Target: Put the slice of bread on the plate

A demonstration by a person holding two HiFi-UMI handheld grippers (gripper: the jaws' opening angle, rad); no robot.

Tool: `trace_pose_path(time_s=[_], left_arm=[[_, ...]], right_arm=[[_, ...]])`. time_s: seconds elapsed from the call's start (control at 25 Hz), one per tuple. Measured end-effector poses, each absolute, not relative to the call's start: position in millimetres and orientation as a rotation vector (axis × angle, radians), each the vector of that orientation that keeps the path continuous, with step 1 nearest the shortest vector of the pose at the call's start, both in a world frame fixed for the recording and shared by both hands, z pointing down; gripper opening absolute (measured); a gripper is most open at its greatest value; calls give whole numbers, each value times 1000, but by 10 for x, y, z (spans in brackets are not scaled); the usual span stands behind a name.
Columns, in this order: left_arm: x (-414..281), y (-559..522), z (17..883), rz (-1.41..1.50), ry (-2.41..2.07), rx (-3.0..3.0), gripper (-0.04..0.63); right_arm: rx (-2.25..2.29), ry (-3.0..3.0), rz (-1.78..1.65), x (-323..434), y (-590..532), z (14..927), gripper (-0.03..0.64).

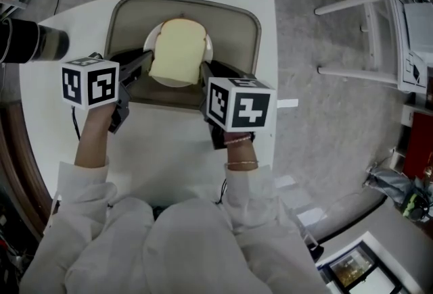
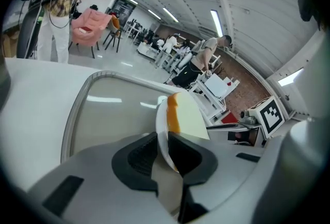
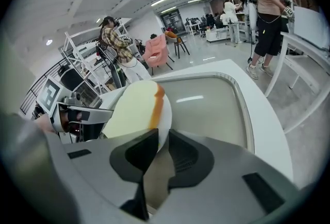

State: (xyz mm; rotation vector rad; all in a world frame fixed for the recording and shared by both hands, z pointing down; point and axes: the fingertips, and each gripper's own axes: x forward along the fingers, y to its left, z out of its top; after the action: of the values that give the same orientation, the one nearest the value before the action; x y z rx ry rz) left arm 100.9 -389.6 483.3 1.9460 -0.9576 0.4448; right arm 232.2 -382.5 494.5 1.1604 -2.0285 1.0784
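near: left gripper point(image 2: 164, 148) and right gripper point(image 3: 162, 147) each have narrow jaws pinched on opposite rims of the plate point(image 1: 209, 49). slice of bread point(image 1: 177, 49) lies on that plate, between both and equally near, long axis pointing away from the person, over the tray point(image 1: 247, 28). the gripper views show the rim contact, and the head view hides it.

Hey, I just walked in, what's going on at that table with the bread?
A person is working with a two-jaw tool in each hand. The left claw and the right claw pinch opposite rims of a white plate. The slice of bread already lies on the plate. The plate sits over a beige tray on the white table. Whether it rests on the tray or is lifted off it cannot be told.
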Motion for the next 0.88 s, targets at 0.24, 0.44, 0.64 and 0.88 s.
trace_pose_path(time_s=[0.24, 0.44, 0.64, 0.88], left_arm=[[982, -3870, 4865, 467, -973, 1933, 54], [985, -3882, 4876, 522, -1010, 1955, 61], [976, -3855, 4894, 560, -1010, 1976, 64], [973, -3844, 4888, 577, -1000, 1976, 66]], right_arm=[[1143, -2019, 1108, 2301, -3784, 4952, 66], [1142, -2000, 1099, 2305, -3784, 4936, 66], [1126, -1980, 1113, 2297, -3752, 4954, 66], [1108, -1955, 1132, 2294, -3744, 4957, 66]])
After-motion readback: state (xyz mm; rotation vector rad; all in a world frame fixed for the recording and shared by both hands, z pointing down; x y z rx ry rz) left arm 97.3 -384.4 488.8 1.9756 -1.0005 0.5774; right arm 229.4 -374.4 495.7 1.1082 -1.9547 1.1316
